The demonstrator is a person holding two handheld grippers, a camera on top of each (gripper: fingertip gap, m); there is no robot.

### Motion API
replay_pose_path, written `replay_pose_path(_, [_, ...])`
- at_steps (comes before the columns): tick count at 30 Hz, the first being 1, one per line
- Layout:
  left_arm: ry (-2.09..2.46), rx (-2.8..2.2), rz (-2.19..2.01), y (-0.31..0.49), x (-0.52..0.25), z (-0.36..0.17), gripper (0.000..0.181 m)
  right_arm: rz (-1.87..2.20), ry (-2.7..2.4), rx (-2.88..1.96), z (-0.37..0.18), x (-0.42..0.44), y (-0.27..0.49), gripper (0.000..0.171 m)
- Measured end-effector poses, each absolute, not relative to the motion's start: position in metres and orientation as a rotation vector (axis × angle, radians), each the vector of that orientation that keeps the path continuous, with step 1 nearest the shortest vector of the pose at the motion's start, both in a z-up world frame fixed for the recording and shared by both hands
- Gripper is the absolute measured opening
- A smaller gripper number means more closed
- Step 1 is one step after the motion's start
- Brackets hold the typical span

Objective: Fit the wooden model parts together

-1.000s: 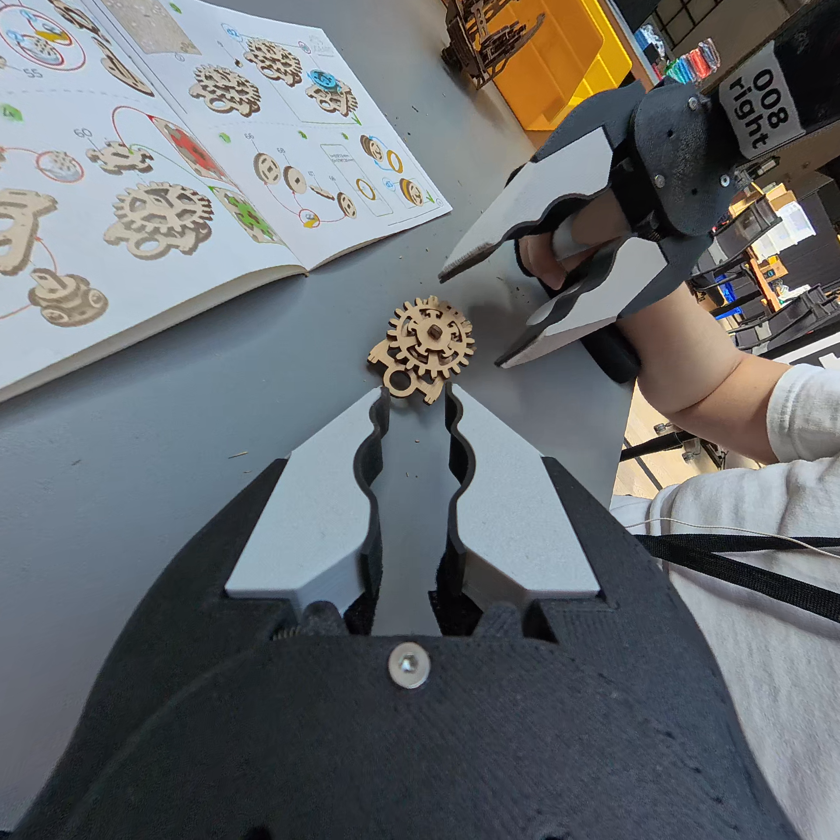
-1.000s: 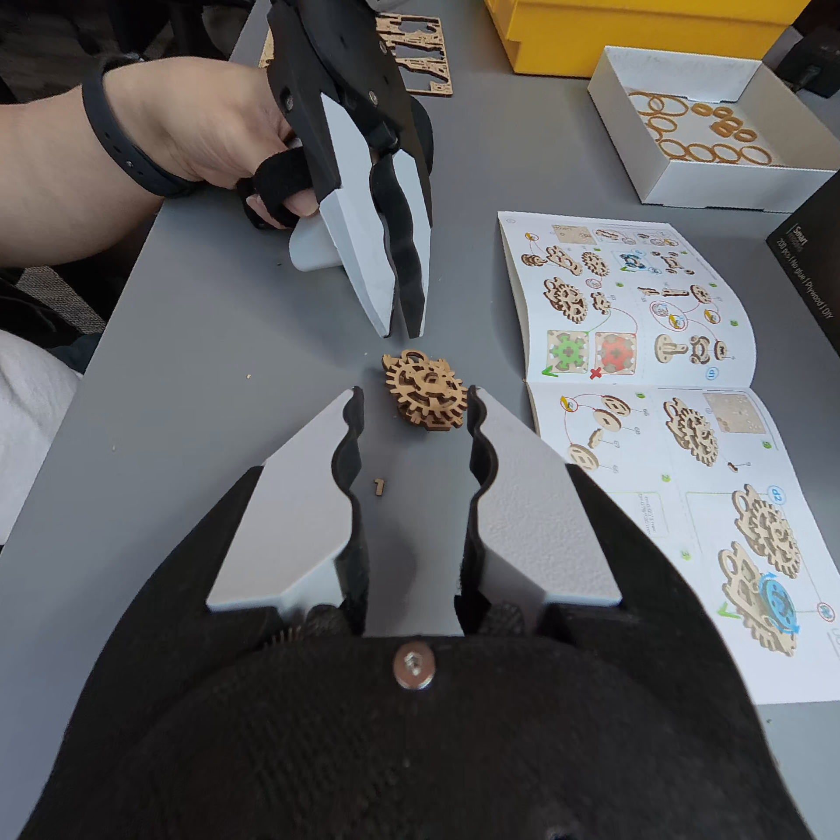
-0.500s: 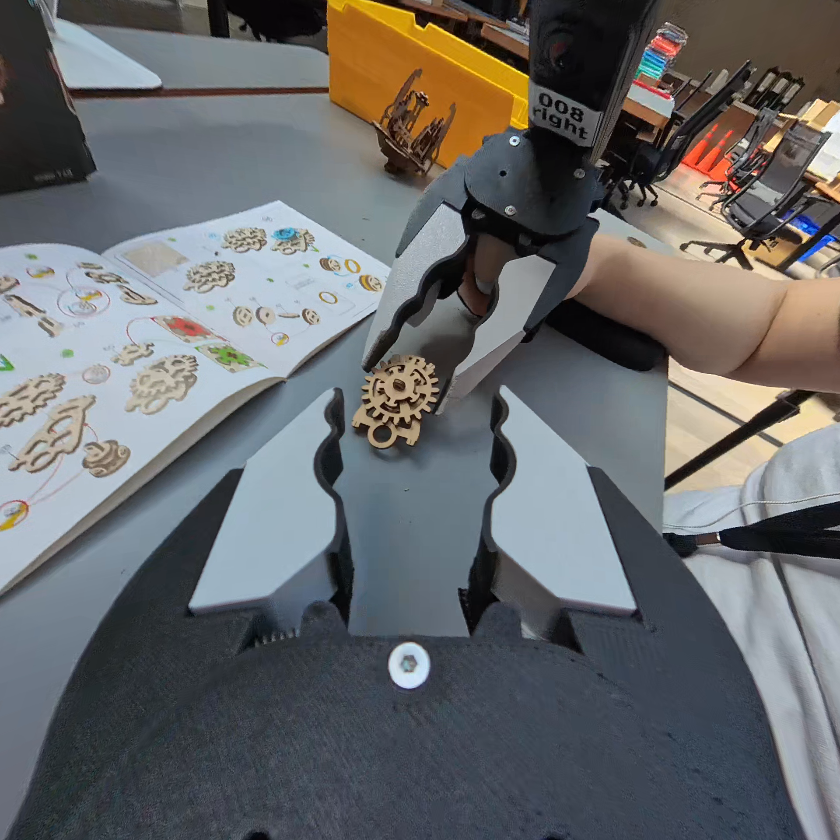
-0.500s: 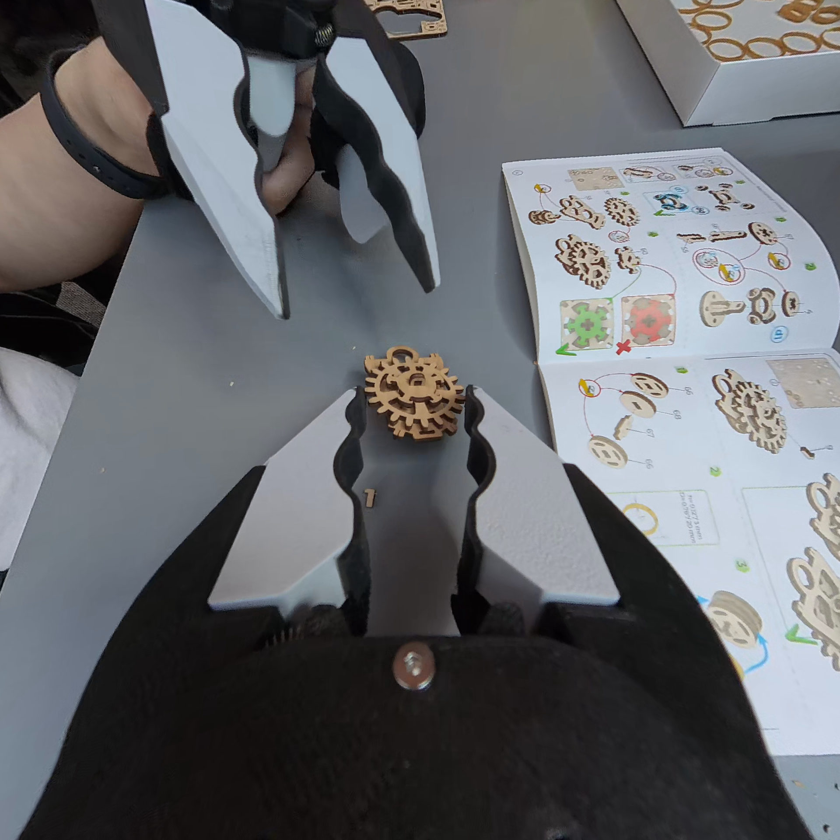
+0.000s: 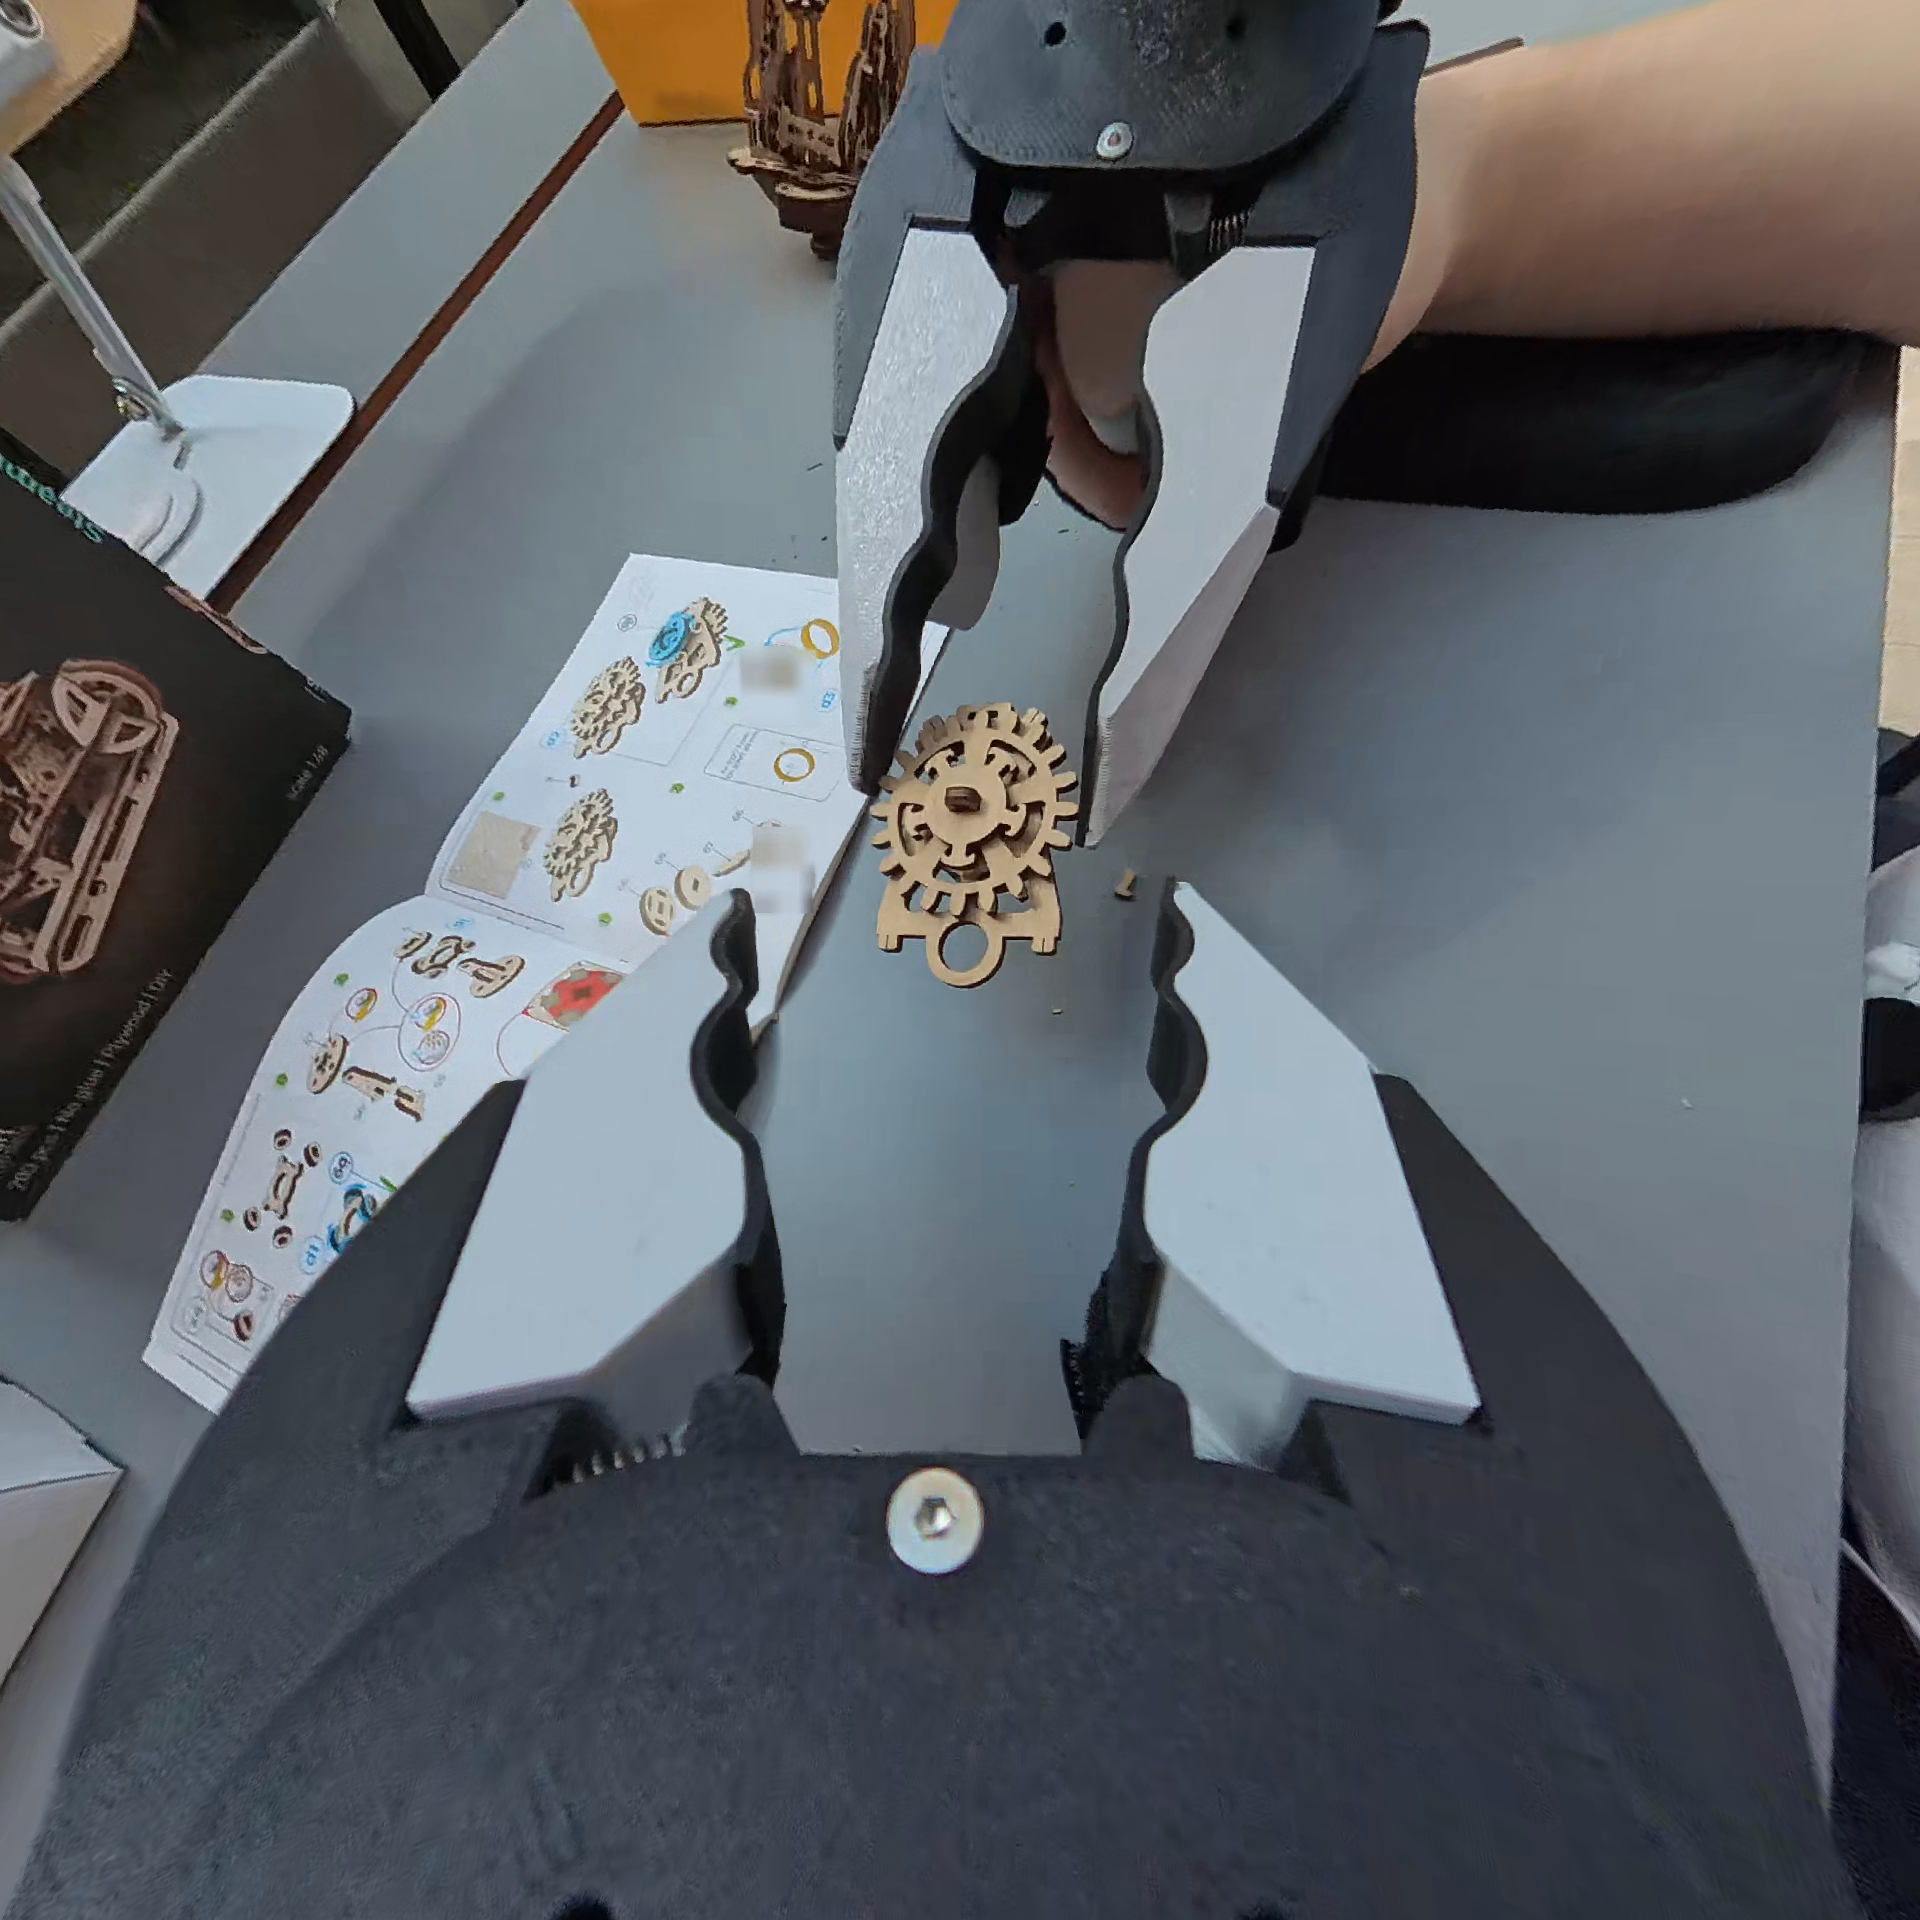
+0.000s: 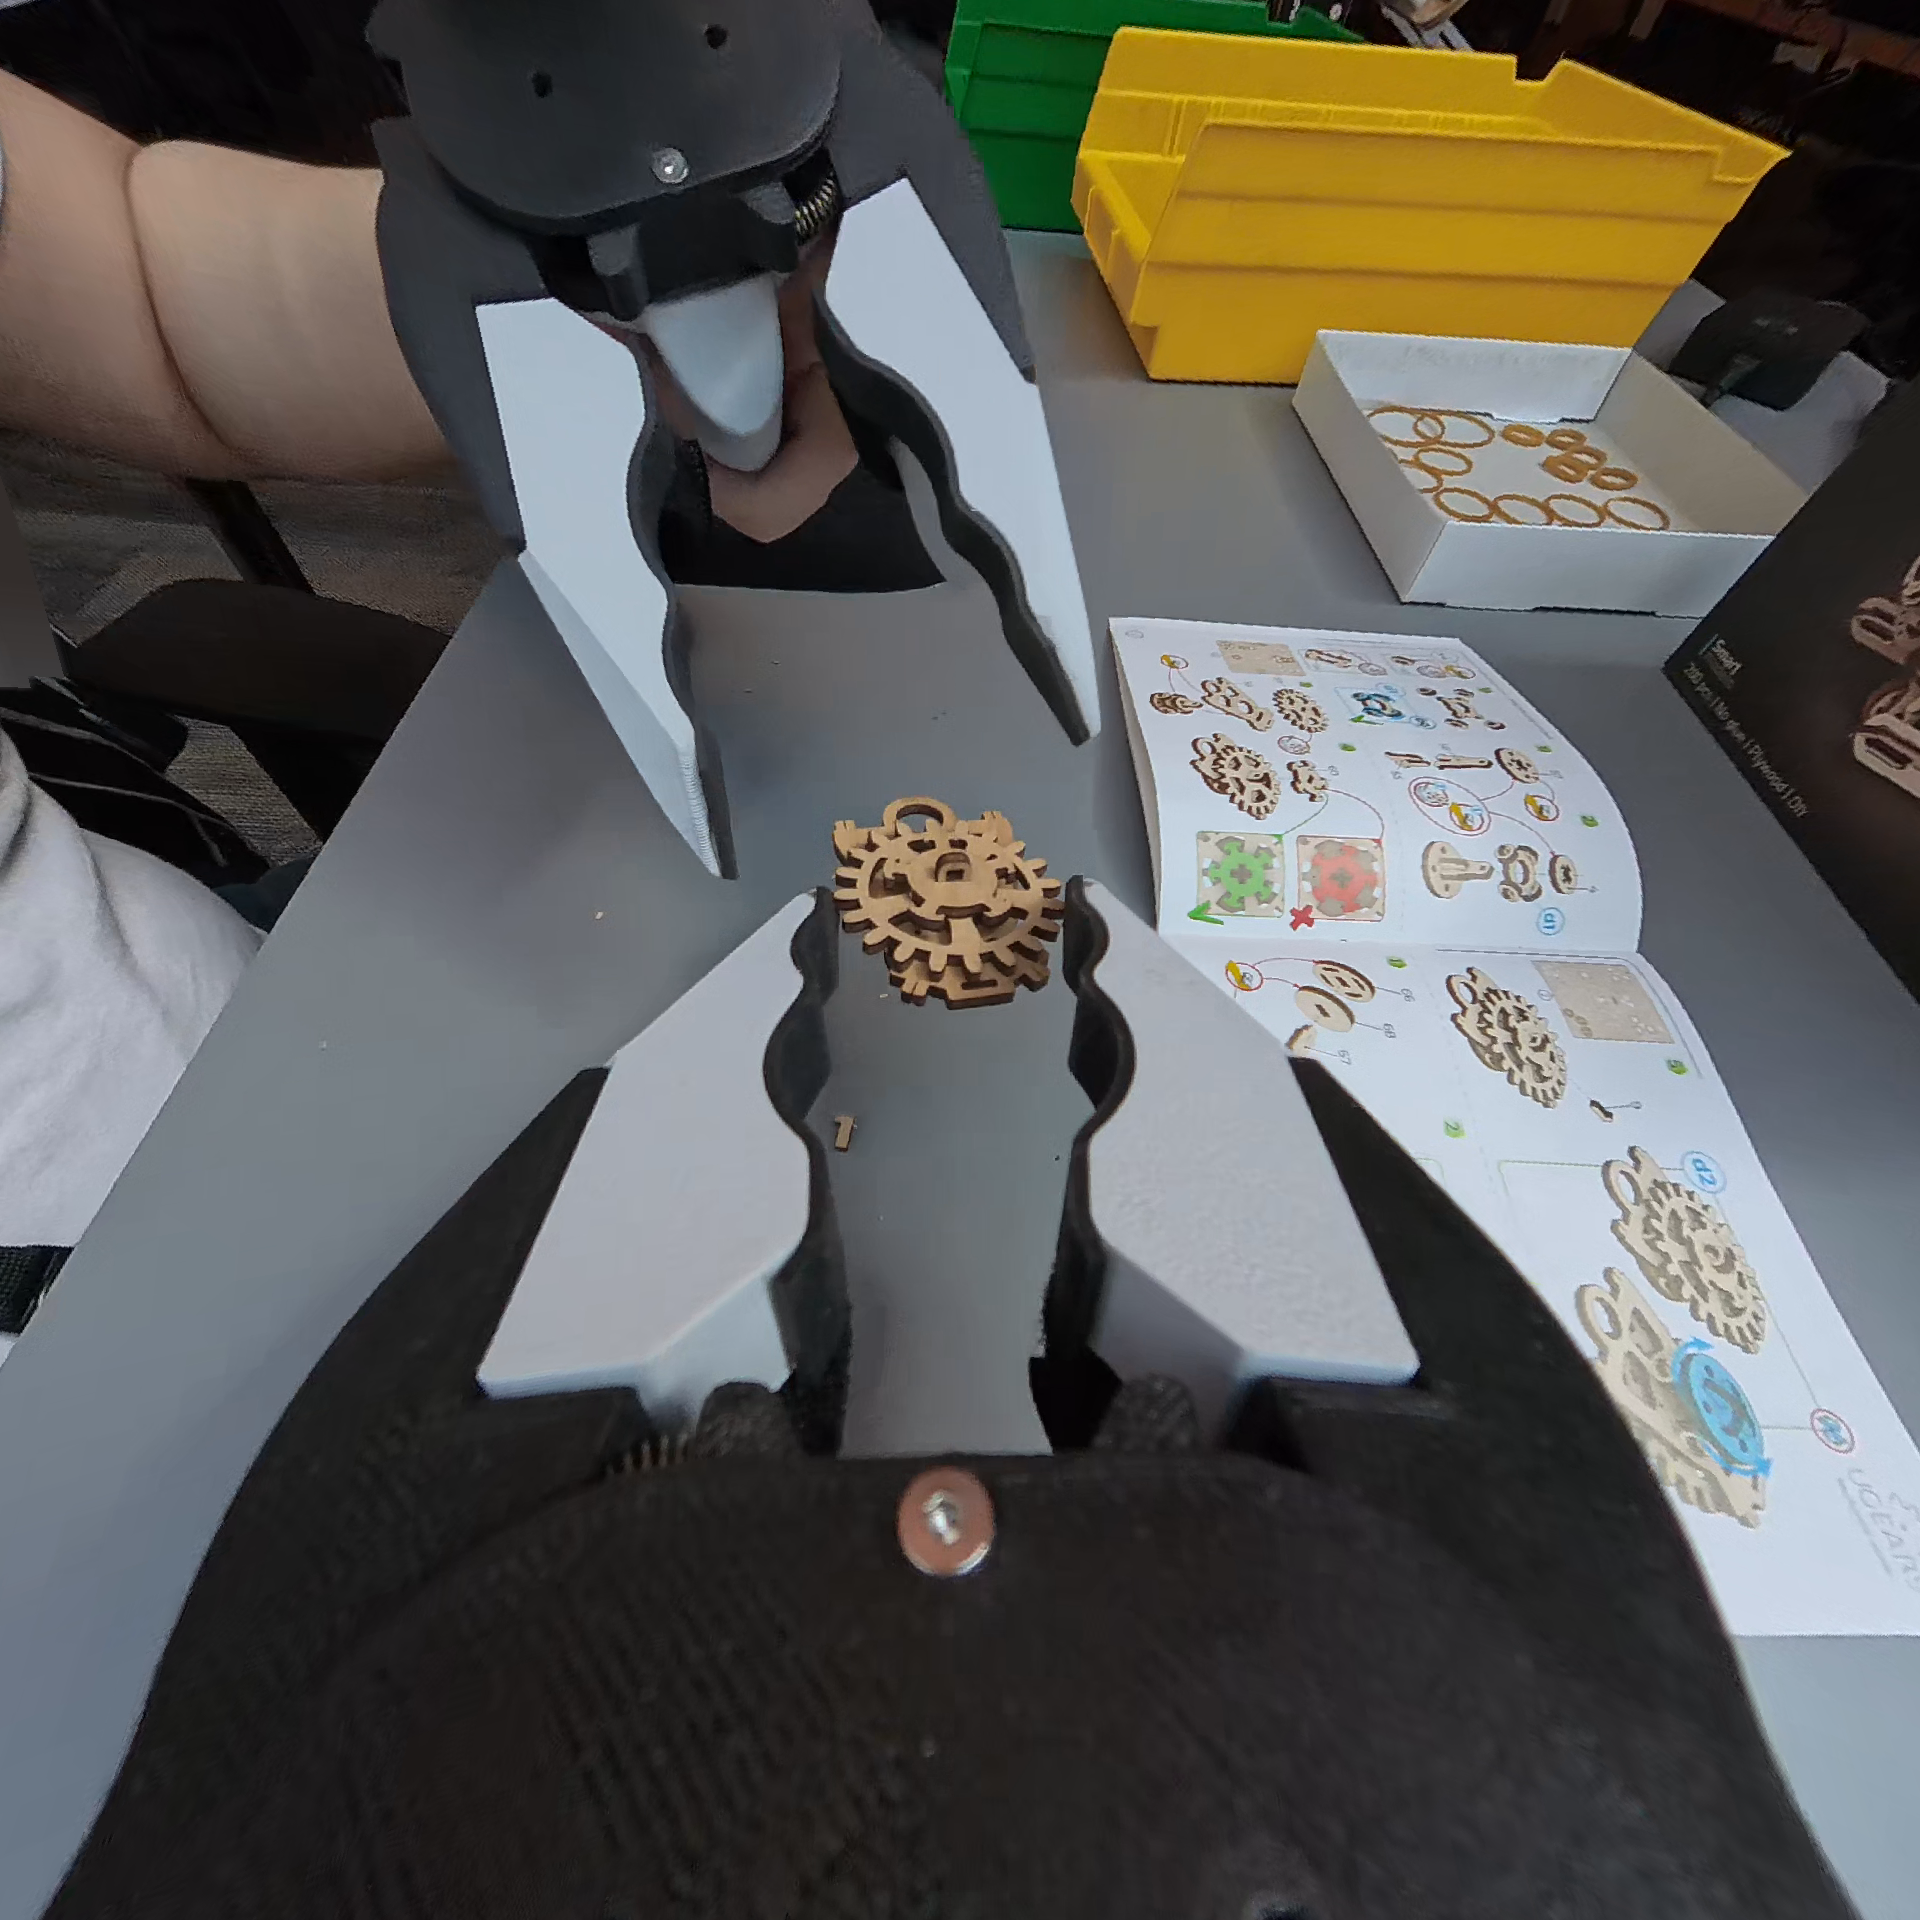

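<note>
Grey table, gear lying flat between right tongs, spread and empty; left tongs gape too. Thin, light, brittle teeth, so pinch its flat rim.

Grey tabletop is carrying the wooden gear piece mid-frame, an open instruction booklet sitting right, white tray of rings and yellow bins sitting upper right.
</note>
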State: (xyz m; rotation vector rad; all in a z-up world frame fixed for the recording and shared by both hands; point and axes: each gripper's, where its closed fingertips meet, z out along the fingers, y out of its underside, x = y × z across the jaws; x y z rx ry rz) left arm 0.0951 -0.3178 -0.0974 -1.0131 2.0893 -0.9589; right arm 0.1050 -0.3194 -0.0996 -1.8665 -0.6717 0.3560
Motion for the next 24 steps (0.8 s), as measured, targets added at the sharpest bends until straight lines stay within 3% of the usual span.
replay_pose_path(1, [2.096,-0.966,-0.961,-0.316,0.100,-0.096,0.078,0.350,-0.665,-1.859,-0.098,0.107,-0.320,0.043])
replay_pose_path(5, [2.132,-0.865,-1.139,-0.314,0.116,-0.096,0.074,0.321,-0.637,-1.840,-0.095,0.119,-0.319,0.043])
replay_pose_path(10, [2.142,-0.842,-1.308,-0.311,0.138,-0.100,0.091,0.298,-0.562,-1.788,-0.088,0.134,-0.316,0.043])
replay_pose_path(15, [2.021,-0.831,-1.319,-0.303,0.128,-0.095,0.088,0.286,-0.490,-1.766,-0.085,0.141,-0.312,0.042])
replay_pose_path(17, [1.927,-0.774,-1.280,-0.296,0.126,-0.086,0.078,0.282,-0.498,-1.735,-0.080,0.139,-0.311,0.043])
replay_pose_path(24, [1.964,-0.868,-1.322,-0.295,0.129,-0.094,0.076,0.440,-0.435,-1.686,-0.073,0.142,-0.307,0.043])
